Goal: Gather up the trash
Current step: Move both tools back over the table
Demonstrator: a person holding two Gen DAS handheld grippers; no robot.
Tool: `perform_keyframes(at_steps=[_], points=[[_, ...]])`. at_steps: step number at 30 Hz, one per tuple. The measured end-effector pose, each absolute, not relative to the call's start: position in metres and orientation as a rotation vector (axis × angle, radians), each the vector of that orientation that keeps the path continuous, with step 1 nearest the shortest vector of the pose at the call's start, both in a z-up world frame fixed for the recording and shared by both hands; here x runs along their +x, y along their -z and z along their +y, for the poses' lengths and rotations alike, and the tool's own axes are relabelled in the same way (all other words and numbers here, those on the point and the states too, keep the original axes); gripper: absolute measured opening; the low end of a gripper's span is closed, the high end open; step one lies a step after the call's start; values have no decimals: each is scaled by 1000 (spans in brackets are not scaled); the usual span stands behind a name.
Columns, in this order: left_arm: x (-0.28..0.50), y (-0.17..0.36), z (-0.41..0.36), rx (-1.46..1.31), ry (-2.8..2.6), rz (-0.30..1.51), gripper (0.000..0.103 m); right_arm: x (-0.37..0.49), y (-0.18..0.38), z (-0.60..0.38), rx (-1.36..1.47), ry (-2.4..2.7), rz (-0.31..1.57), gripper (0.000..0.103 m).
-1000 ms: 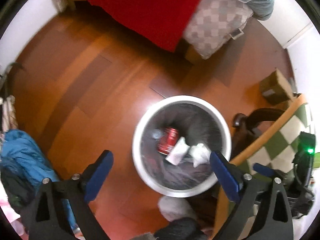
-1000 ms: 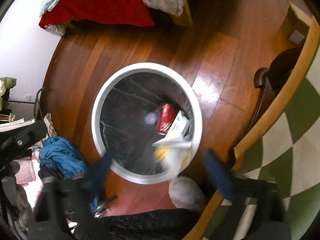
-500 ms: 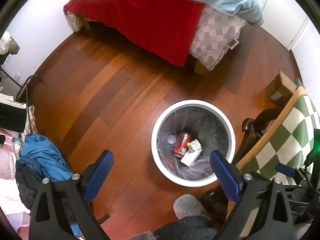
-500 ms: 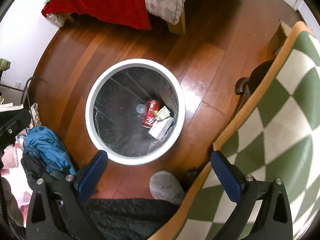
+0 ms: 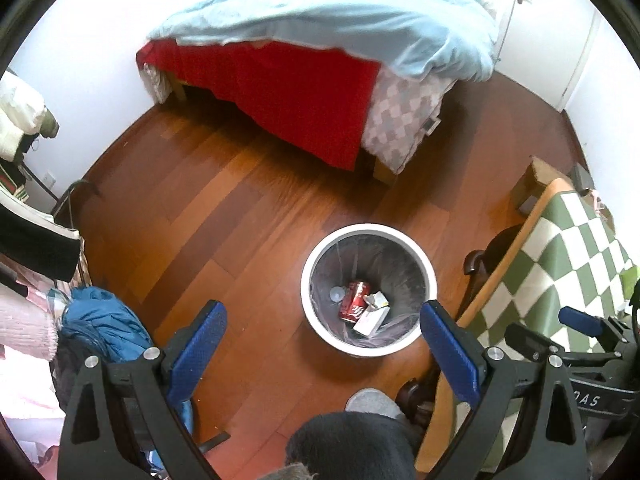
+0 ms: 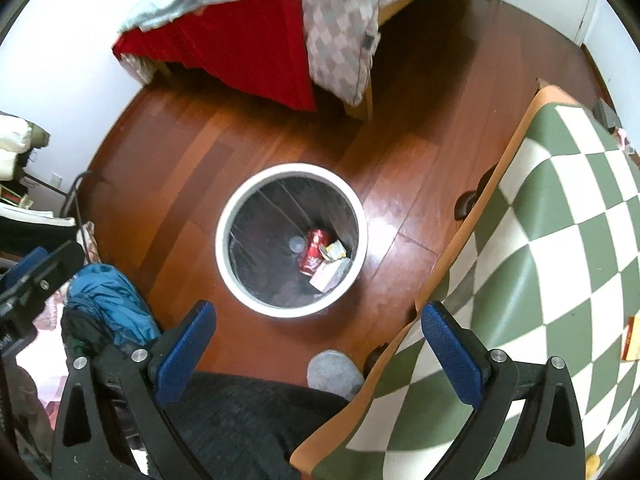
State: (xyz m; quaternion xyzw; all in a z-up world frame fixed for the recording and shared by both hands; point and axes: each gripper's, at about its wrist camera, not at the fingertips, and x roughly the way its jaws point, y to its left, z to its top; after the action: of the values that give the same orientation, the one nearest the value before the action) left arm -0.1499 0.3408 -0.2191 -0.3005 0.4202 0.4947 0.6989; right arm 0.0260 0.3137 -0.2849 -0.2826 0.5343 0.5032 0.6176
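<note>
Glossy wooden plank floor (image 6: 400, 168). Smooth white bin (image 6: 228, 264) with shiny plastic liner holding a glossy red metal can (image 6: 314, 250). Soft cloth bedding (image 5: 320, 24) at twelve o'clock.

Can (image 6: 314, 250), carton (image 6: 330, 276) in bin (image 6: 224, 256); table (image 6: 560, 240) right, bed (image 6: 256, 48) behind.

A bed (image 5: 320, 64) with red and pale blue covers stands on the wooden floor (image 5: 208, 216); a green-checked surface (image 6: 560, 240) sits right

My right claw (image 6: 320, 332) hangs wide and empty above the white bin (image 6: 224, 256) holding a red can (image 6: 314, 250).
</note>
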Motion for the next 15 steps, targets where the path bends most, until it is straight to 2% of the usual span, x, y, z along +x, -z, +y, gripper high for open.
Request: perform_keyframes(at_steps=[9,15], points=[[-144,153,284,-558,-1149,854,98,29,195,255,-517,-1237,1117,103],[-111,139,246,-529,-1096,817,98,52,150,193,-371,-1248,1107,103]])
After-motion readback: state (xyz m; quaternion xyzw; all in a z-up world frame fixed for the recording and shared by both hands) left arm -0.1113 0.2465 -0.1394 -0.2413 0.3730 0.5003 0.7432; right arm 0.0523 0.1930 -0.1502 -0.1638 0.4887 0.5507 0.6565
